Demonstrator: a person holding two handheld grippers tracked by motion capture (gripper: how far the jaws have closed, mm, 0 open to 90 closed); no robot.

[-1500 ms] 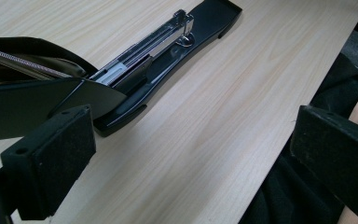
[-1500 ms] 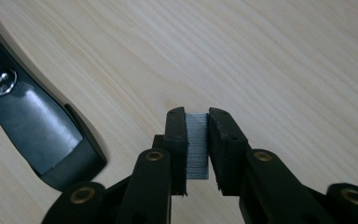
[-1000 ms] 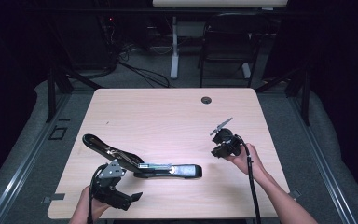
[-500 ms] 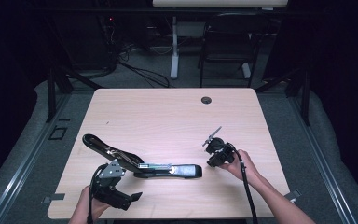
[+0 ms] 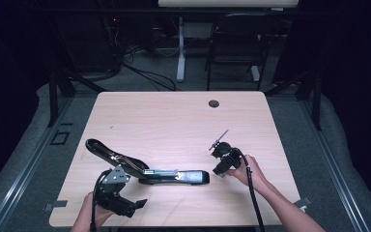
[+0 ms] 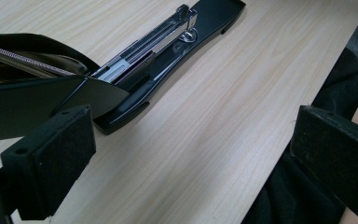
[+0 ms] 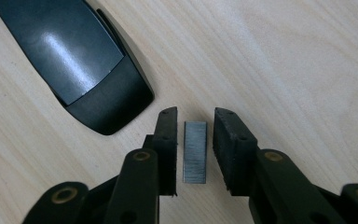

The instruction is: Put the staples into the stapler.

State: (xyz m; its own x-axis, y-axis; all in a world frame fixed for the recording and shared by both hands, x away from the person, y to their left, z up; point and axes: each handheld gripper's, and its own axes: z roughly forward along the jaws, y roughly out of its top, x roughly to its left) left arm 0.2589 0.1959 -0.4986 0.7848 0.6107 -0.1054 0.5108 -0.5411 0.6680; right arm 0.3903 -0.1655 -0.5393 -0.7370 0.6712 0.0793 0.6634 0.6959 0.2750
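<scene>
The table (image 5: 174, 116) lies under both my tongs. The opened stapler (image 5: 145, 169) sits just ahead of my left tongs (image 6: 186, 158), spread wide and empty. My right tongs (image 7: 195, 140), just eased apart, narrowly straddle the staple strip (image 7: 195, 151) without pressing it.

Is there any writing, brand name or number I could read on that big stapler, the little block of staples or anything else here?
None: no readable text in any view.
Stapler: glossy black base and metal rail, no brand or number visible.
Strip of staples: plain ribbed metal, lying between the right gripper's jaws, no marking.
Left gripper: black pads, no lettering.
Table: bare wood grain, one dark round grommet, no label.
</scene>
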